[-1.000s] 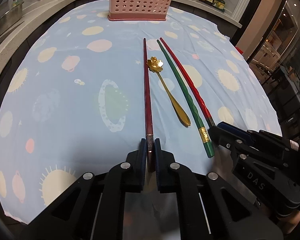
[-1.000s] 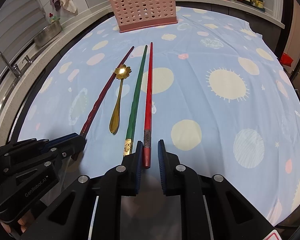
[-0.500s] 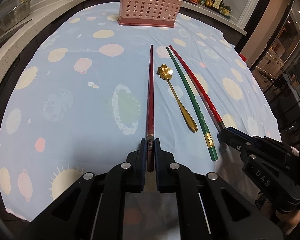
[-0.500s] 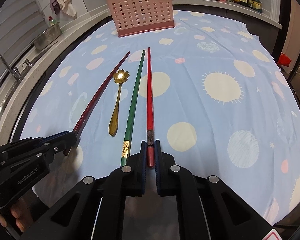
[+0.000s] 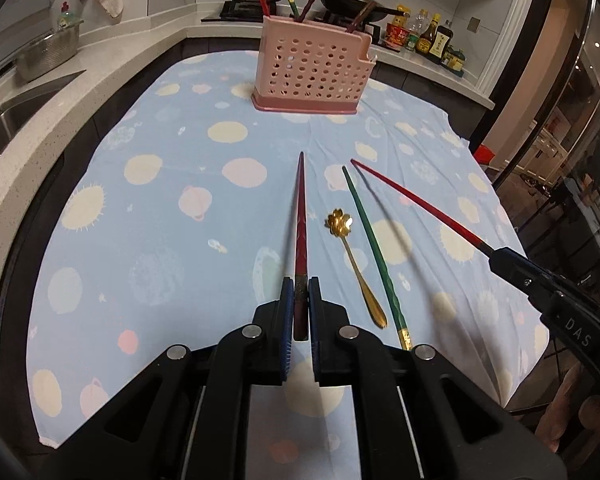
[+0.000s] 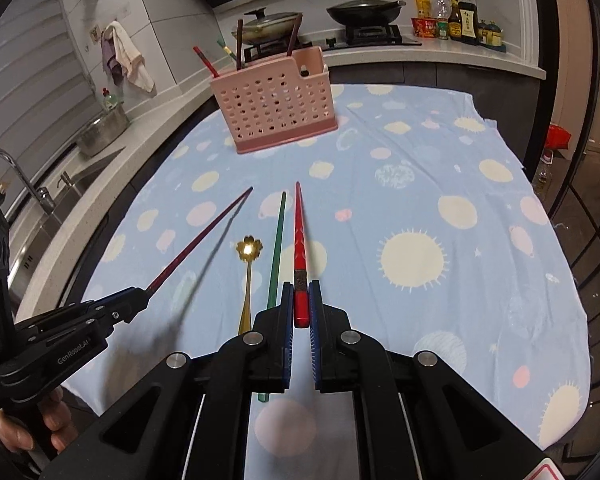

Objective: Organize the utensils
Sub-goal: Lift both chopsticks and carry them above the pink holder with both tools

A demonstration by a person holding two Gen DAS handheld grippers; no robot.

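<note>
My left gripper (image 5: 300,286) is shut on the end of a dark red chopstick (image 5: 301,216) and holds it above the cloth, tip pointing to the pink holder (image 5: 310,74). My right gripper (image 6: 300,290) is shut on a bright red chopstick (image 6: 299,232), also lifted; it shows in the left wrist view (image 5: 416,202) too. A green chopstick (image 5: 374,250) and a gold flower spoon (image 5: 350,256) lie on the cloth between them. The pink perforated holder (image 6: 276,102) stands at the far end with several chopsticks in it.
A blue cloth (image 5: 172,240) with sun and planet prints covers the table. A sink with faucet (image 6: 8,172) and a steel bowl (image 5: 46,54) are on the left counter. Pans and sauce bottles (image 6: 454,20) stand behind the holder.
Both grippers have lifted their chopsticks off the cloth and risen, so the holder and counter come into fuller view. The green chopstick and the spoon stay lying in place.
</note>
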